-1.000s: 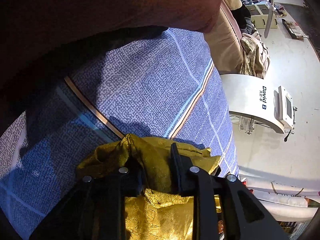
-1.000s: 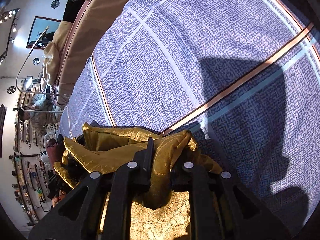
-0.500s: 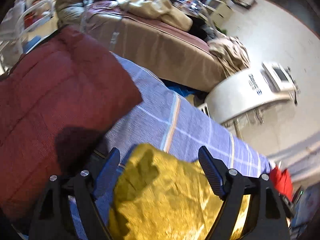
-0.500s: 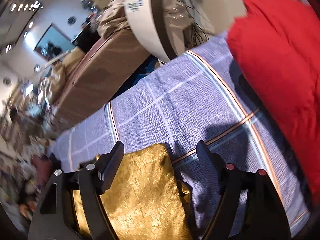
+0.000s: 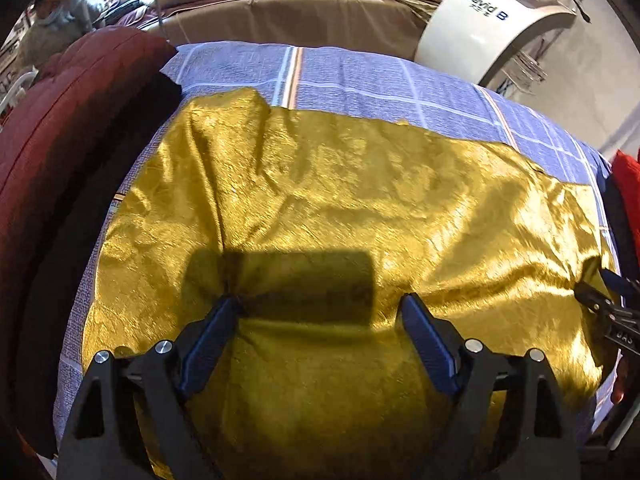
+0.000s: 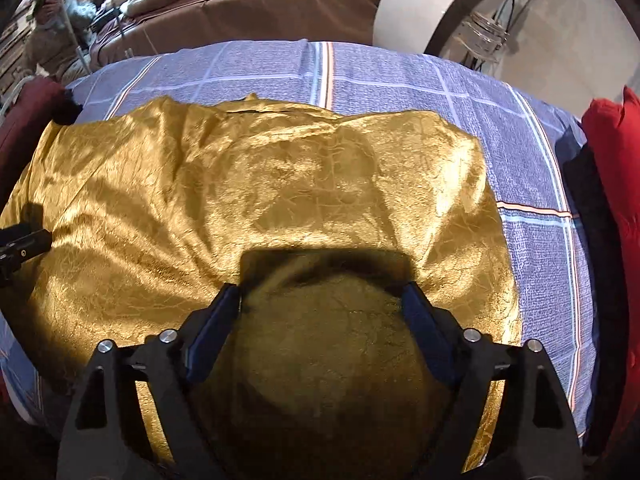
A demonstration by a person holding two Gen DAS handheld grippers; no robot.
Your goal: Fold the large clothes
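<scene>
A shiny gold cloth (image 5: 320,208) lies spread and wrinkled over a blue checked bedsheet (image 5: 360,84); it also fills the right wrist view (image 6: 280,192) on the same sheet (image 6: 400,72). My left gripper (image 5: 318,312) is open and empty, its jaws wide apart just above the cloth's near part. My right gripper (image 6: 320,298) is open and empty too, over the near part of the cloth. The tip of the right gripper shows at the right edge of the left wrist view (image 5: 608,304). The left one shows at the left edge of the right wrist view (image 6: 20,244).
A dark red cushion (image 5: 68,112) lies along the left of the bed and a bright red one (image 6: 616,184) along the right. A white machine (image 5: 480,20) and a brown bed (image 5: 300,16) with piled clothes stand beyond the far edge.
Both grippers were shut on bunched gold cloth a second ago. They have opened, let it go and pulled back; the cloth now lies spread across the sheet.
</scene>
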